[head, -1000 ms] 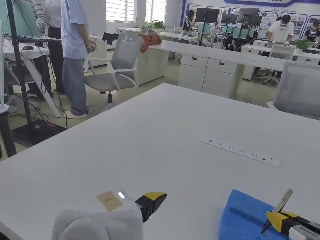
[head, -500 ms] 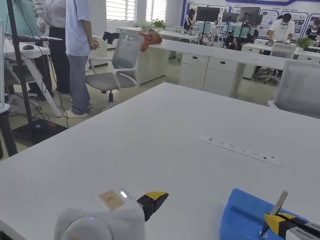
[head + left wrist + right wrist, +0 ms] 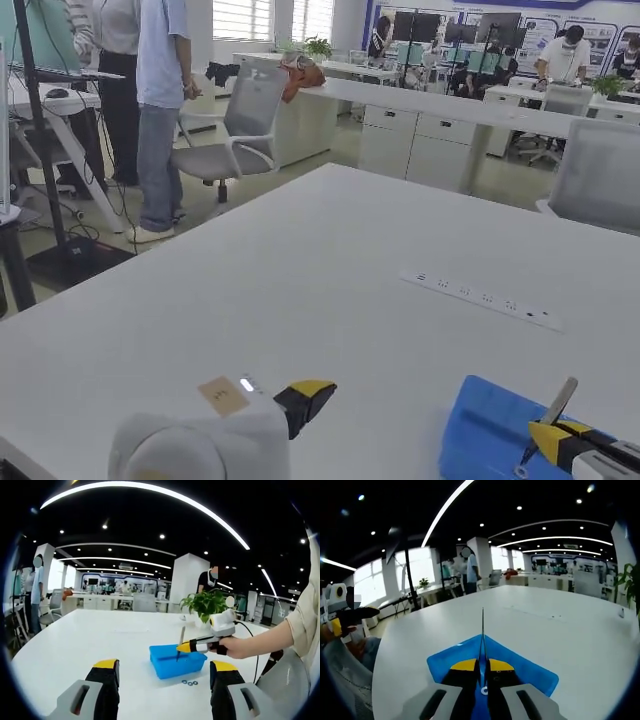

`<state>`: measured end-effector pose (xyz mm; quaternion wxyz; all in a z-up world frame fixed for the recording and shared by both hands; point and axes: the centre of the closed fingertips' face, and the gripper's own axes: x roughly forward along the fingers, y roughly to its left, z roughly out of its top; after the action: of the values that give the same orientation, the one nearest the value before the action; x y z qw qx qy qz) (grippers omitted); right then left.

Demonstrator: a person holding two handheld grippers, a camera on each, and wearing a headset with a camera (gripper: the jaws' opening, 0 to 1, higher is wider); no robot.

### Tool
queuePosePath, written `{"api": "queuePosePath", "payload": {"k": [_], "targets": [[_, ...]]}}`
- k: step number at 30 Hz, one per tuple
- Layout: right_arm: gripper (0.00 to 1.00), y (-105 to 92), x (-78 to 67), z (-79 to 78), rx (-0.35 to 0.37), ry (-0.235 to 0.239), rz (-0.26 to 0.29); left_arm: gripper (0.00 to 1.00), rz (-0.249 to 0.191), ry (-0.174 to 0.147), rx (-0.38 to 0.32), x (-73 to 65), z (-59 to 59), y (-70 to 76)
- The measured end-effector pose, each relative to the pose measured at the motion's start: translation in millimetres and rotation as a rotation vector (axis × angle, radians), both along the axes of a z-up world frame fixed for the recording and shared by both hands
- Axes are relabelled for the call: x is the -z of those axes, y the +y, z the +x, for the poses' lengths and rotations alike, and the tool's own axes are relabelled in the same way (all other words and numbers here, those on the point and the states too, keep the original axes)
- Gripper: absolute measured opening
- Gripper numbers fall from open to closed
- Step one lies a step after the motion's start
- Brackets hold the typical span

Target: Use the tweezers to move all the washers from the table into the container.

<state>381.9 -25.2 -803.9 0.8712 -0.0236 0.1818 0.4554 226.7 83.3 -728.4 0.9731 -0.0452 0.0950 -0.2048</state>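
Head view: the white table (image 3: 300,260) stretches ahead, with a power strip (image 3: 485,300) lying flat on it toward the far right. At the bottom right sits the blue container (image 3: 480,430). The right gripper (image 3: 545,438) comes in over it from the right edge, clenched on the tweezers (image 3: 560,405). The tweezers stand tilted, upper end up and to the right, points down toward the container's inside. At the bottom left the left gripper (image 3: 303,398) shows one yellow-tipped jaw above bare table, well apart from the container.

Left gripper view: the left gripper (image 3: 162,680) has its jaws spread wide with nothing between them. Beyond them the container (image 3: 177,664) rests on the table (image 3: 75,645). A few small dark washers (image 3: 189,682) lie on the tabletop just beside the container's near wall, outside it. A hand (image 3: 232,647) holds the right gripper (image 3: 184,647) above the container, and the tweezers (image 3: 181,637) stand nearly upright with their points dipping inside the rim. A plant (image 3: 205,605) stands behind.

Right gripper view: the right gripper (image 3: 482,666) has its jaws pressed together on the tweezers (image 3: 482,630), which run straight forward over the container (image 3: 525,670). I cannot tell whether the points hold a washer. The left gripper (image 3: 340,607) shows at the far left.
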Motion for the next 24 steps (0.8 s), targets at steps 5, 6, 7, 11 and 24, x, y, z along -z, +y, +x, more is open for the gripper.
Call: {"api": "queuePosePath", "payload": {"k": [5, 6, 7, 11, 24], "targets": [[0.03, -1.6, -8.1, -0.7, 0.011, -0.003, 0.034, 0.74, 0.005, 0.001, 0.002, 0.4, 0.0, -0.4], [0.03, -1.7, -10.0, -0.9, 0.011, -0.006, 0.036, 0.75, 0.005, 0.001, 0.003, 0.4, 0.0, -0.5], [0.03, -1.9, -13.3, -1.0, 0.01, -0.012, 0.041, 0.75, 0.005, 0.0, 0.003, 0.1, 0.0, -0.5], [0.03, -2.1, -28.6, -2.3, 0.016, -0.034, 0.082, 0.75, 0.003, -0.003, 0.0, -0.7, 0.0, 0.0], [0.03, -0.4, -57.9, -18.0, -0.007, -0.061, 0.182, 0.74, 0.006, 0.0, 0.003, -0.2, -0.4, -0.7]]}}
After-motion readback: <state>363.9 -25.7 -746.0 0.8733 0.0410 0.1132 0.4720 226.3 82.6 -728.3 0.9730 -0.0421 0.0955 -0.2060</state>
